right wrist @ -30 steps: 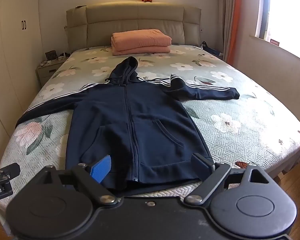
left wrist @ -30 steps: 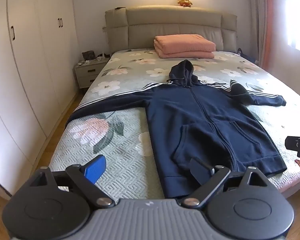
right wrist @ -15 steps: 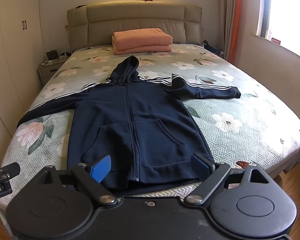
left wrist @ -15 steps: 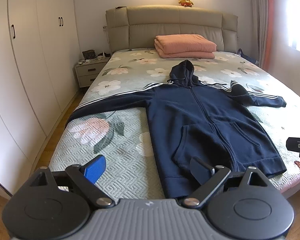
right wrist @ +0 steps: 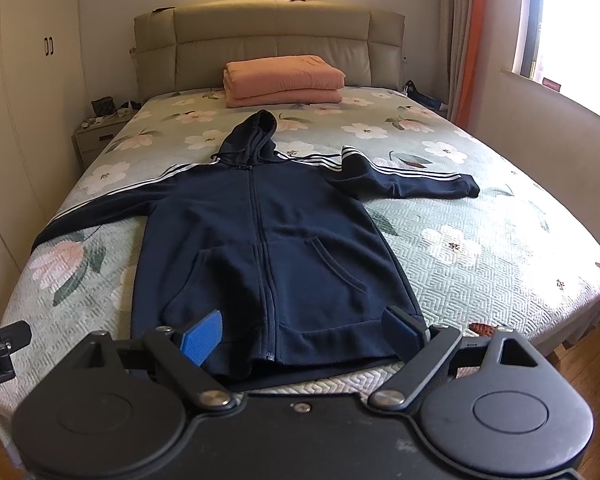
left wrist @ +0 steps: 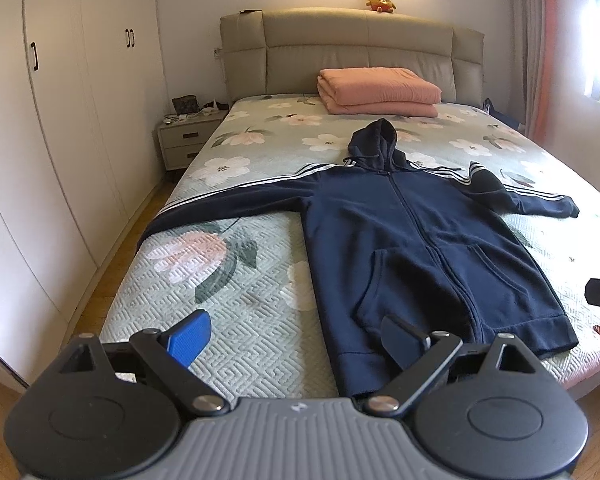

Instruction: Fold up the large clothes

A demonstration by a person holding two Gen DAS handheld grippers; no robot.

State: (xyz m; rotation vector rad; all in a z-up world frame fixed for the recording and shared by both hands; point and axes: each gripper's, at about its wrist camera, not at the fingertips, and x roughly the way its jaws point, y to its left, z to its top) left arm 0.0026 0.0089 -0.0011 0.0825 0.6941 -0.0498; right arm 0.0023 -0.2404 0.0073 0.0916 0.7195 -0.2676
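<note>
You are holding both grippers at the foot of the floral quilted bed [right wrist: 480,264], the left gripper [left wrist: 296,338] and right gripper [right wrist: 300,334] each with jaws spread and gripping nothing. The navy zip-up hoodie with white-striped sleeves [right wrist: 268,240] is lying flat, front up, sleeves out, hem nearest you. No fold is begun; you are likely needing to reach for a sleeve first and bring it across the chest.

Hoodie [right wrist: 268,240] spread on bed [right wrist: 480,248], folded blanket [right wrist: 284,80] behind it, nightstand [left wrist: 188,140] left
</note>
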